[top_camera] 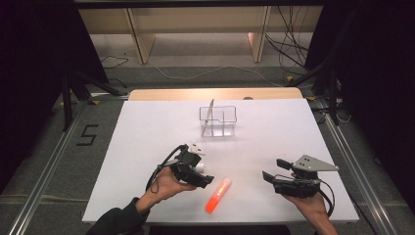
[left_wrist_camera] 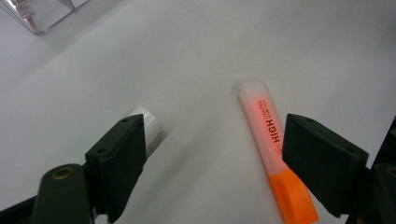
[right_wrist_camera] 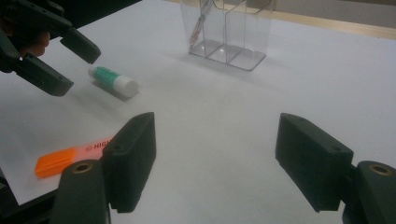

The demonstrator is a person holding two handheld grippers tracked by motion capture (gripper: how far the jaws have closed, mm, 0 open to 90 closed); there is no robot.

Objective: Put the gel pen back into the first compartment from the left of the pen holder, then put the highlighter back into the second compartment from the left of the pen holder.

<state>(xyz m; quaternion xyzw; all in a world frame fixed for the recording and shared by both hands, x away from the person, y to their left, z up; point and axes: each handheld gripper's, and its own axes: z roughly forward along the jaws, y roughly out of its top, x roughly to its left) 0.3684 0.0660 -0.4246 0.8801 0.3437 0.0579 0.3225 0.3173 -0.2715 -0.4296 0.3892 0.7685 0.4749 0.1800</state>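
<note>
Hovering low over the desk point(top_camera: 147, 147), the left hand-held gripper point(top_camera: 199, 177) had its jaws spread wide and held nothing. In the left gripper view the orange highlighter point(left_wrist_camera: 273, 144) lay flat on the desk between and ahead of the jaws, its body passing just inside one jaw, and a small green-and-white tube point(right_wrist_camera: 113, 81) lay just beside the other jaw, only its white cap visible there. Both items lay near the front edge of the desk, apart from each other. The right hand-held gripper point(top_camera: 274, 169) stood well apart to the person's right, jaws likewise wide and empty. A clear compartmented holder point(top_camera: 218, 120) stood farther back near the middle of the desk with one thin item leaning in it. Assessment: the highlighter appeared light, rigid and smooth plastic, so it would likely tolerate a firm pinch but could slide or roll under a glancing touch. The soundest hold was judged to be across the middle of the barrel, jaws square to its length, clear of the tapered orange cap. The round tube looked equally light and more prone to roll.
</note>
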